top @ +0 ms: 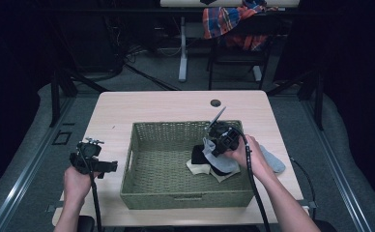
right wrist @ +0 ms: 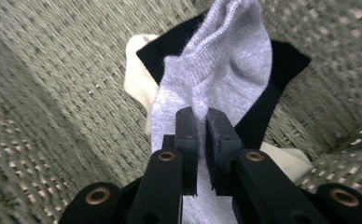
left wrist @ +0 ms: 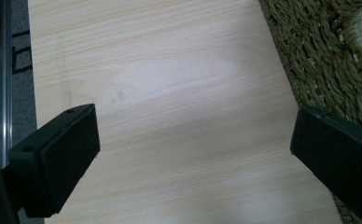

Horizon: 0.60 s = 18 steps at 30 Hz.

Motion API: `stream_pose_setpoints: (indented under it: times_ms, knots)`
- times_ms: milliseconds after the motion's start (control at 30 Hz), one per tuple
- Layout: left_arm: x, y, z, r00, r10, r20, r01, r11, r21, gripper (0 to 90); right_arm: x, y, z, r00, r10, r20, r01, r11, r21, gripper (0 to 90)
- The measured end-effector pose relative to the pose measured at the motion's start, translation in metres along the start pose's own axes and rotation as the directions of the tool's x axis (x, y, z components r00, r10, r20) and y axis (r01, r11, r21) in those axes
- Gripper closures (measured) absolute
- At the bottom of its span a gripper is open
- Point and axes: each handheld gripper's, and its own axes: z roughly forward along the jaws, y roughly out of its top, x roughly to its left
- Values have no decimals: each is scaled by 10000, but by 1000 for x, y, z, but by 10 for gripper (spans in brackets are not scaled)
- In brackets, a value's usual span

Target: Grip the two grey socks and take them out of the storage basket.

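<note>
The right gripper (right wrist: 201,140) is clamped on a grey sock (right wrist: 216,79), its jaws pinching a fold of the knit near the middle of the frame in the right gripper view, and the sock hangs over a black sock (right wrist: 281,70) and a cream sock (right wrist: 139,84) lying on the floor of the basket (top: 142,159). The grey sock looks light, soft and limp; it should sag and drape from whatever point is pinched, and a bunched fold like this one probably holds better than a thin edge, since knit cloth can slide out of flat pads. Nothing about it looks fragile. In the high view the right gripper (top: 223,143) sits in the right half of the basket, at centre right of the frame, and another grey sock (top: 274,161) lies on the desk (top: 176,104) just right of the basket, beside the right hand (top: 253,157). The left gripper (top: 90,155) shows at lower left in that view, held off the basket's left side; the left gripper view shows its jaws spread wide with nothing between them, over bare desk, with the woven basket wall at the upper right. The right gripper view gives the pinch and the layering of socks closely, which the high view leaves small and dim; the high view alone gives the sock outside the basket and the two grippers' places.
</note>
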Motion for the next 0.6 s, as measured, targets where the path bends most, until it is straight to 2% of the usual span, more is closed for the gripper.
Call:
stream_pose_setpoints:
  times_ms: [100, 600]
  knots:
    - [0, 0, 0, 10000, 18, 0, -18, 10000, 2, 15, 1, -1, -9, 9999, 99, -27, -100, 9995, -296, 844]
    - [0, 0, 0, 10000, 31, 27, -31, 10000, 11, 15, -2, -7, -41, 9996, 284, 56, -278, 9949, -973, 844]
